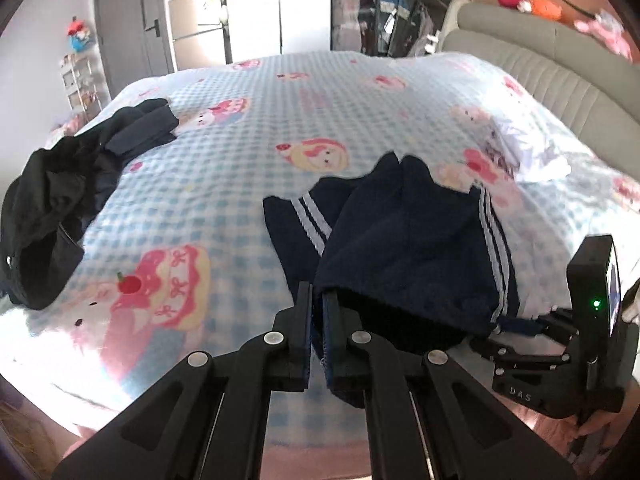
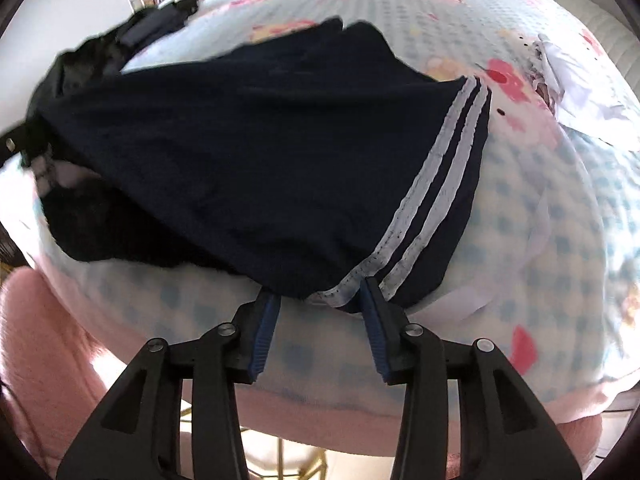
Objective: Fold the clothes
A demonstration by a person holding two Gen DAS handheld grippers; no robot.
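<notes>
Low over the bed (image 1: 240, 128), the left tool (image 1: 318, 304) points forward, its jaws pinched on the waistband of the navy shorts (image 1: 404, 240). Only the right wrist view shows the right tool (image 2: 318, 296) parted wide, straddling the striped hem without gripping. Only the left view shows that tool's body.

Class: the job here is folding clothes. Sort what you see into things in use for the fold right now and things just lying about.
In use:
navy shorts
left gripper, shut on the shorts
right gripper, open at the striped edge

Lying about:
black clothes
white garment
fridge
plush toys
</notes>
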